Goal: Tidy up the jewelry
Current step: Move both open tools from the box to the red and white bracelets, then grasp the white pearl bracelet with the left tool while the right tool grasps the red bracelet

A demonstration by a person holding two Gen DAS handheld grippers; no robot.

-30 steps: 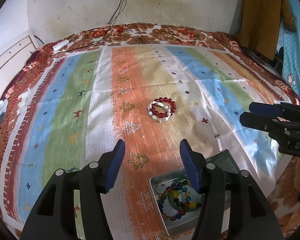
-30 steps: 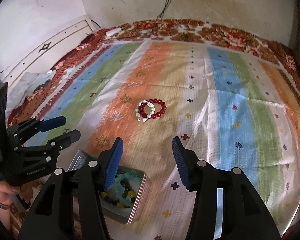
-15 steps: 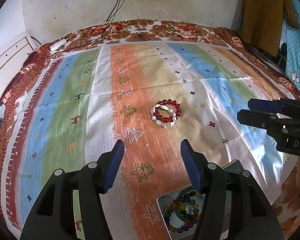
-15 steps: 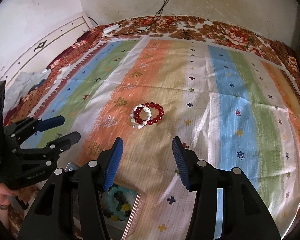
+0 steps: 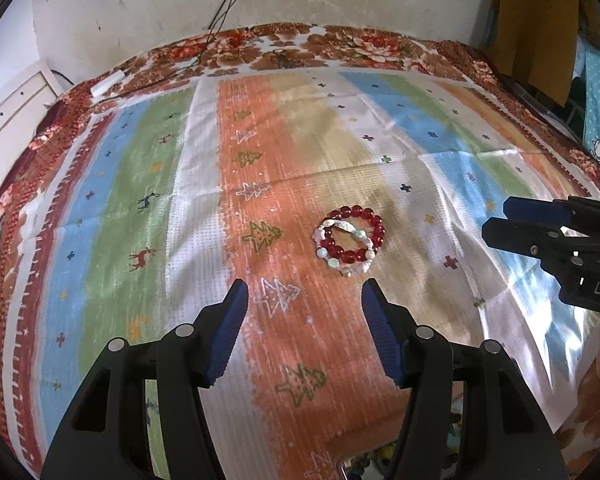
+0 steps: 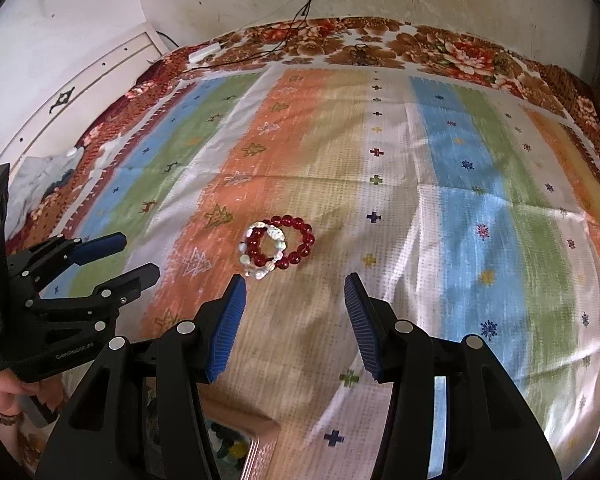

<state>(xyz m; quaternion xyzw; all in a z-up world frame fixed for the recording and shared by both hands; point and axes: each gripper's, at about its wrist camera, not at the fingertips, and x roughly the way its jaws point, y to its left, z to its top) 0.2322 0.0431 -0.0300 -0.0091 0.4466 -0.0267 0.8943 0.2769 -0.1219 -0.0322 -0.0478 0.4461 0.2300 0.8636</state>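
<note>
Two bead bracelets, red bead bracelet (image 5: 356, 236) w/ a white pearl-ish bracelet (image 5: 342, 248) lying overlapped on it, sit mid-bed on the striped bedsheet (image 5: 140, 184), at the orange/tan stripe border. They're flat loops, no real long axis, so approach angle matters less than which claw you send.

Your left gripper (image 5: 304, 336): jaws apart, nothing between them. The pair lies ahead and a bit right of its centreline.

Your right gripper (image 6: 294, 320): jaws also apart, empty. The pair lies ahead and slightly left of centre, just beyond the left fingertip.

Both look about equally near; neither touches the beads yet. My read: right gripper is a touch closer, w/ the white one nearest its tip.

Metal tin (image 6: 236, 448) w/ other beads is at the frame bottom, behind the jaws, so the carry-back should be short.
</note>
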